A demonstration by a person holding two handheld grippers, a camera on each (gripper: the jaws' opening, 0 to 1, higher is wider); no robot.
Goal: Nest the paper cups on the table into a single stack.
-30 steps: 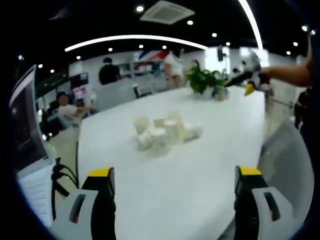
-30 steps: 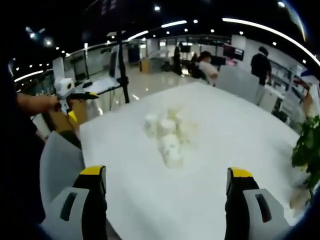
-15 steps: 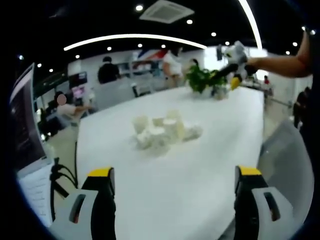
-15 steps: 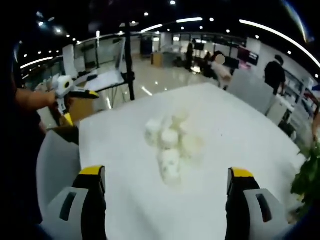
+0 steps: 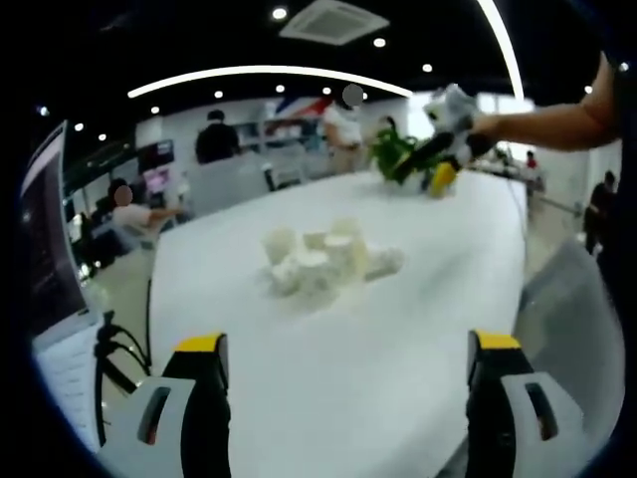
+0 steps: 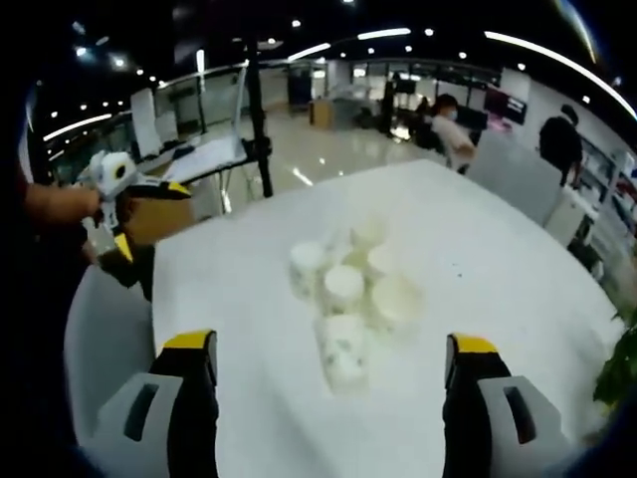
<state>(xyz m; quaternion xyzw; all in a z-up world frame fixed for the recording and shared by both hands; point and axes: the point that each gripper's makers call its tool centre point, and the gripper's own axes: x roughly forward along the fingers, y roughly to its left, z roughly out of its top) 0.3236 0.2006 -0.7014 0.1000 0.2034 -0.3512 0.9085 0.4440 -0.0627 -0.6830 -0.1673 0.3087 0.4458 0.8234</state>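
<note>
1. My left gripper has its jaws spread wide with nothing between them, low over the near edge of the white table. It has barely shifted over the last second; its view is nearly the same as before.
2. The paper cups sit in a loose cluster at the middle of the table, some upright and some tipped on their sides, touching one another. None is nested yet, as far as I can tell.
3. My right gripper is also spread wide and empty. Compared with a second ago it has swung in over the table: in the left gripper view it now hangs in front of the potted plant, lower and nearer the cups than before.
4. In the right gripper view the cups look larger and more central than earlier, so I judge the approach for a first pick is under way.
</note>
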